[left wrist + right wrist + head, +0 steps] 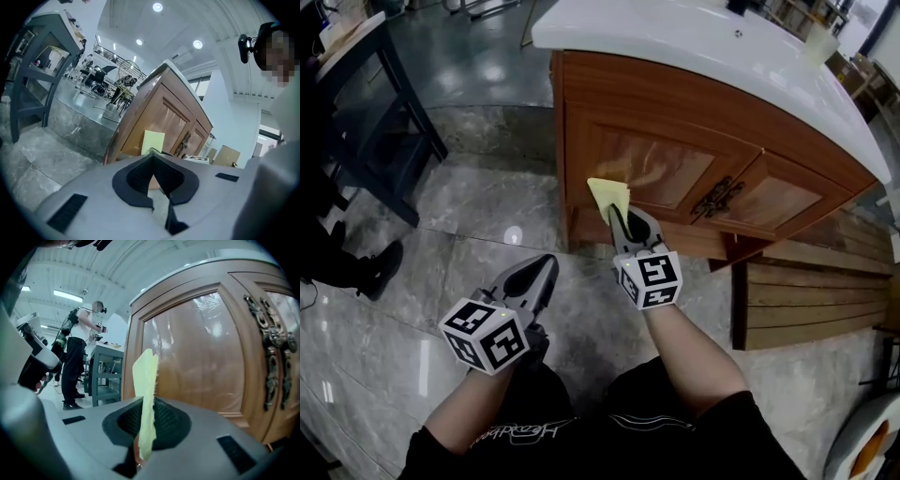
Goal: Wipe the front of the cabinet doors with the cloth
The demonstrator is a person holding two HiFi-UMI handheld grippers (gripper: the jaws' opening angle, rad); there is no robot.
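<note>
Far left of the head view, I logged a dark table (389,103) on the marble floor (469,206), with a bystander's shoe (380,262) below it at the frame's left edge. Next item, lower centre-left: the left gripper (547,269), marker cube (487,336) toward me, held over the floor and well short of the cabinet (609,103). Its own view showed the left gripper (152,158) with the pads meeting at their tips and nothing between them. Centre: the right gripper (617,217), marker cube (649,279) behind it, with its jaws pinched together on the yellow cloth (609,195). The cloth stood up from the jaws over the lower left corner of the left door (661,169); I could not confirm contact with the wood. In the right gripper view the cloth (146,394) rose edge-on from the right gripper (146,416), just in front of the left door (197,348). Centre-right, I noted ornate metal handles (717,197) where the left door met the right door (773,202), both closed, under a white countertop (694,42). Far right: wooden slats (811,300) lying on the floor beside the cabinet.
</note>
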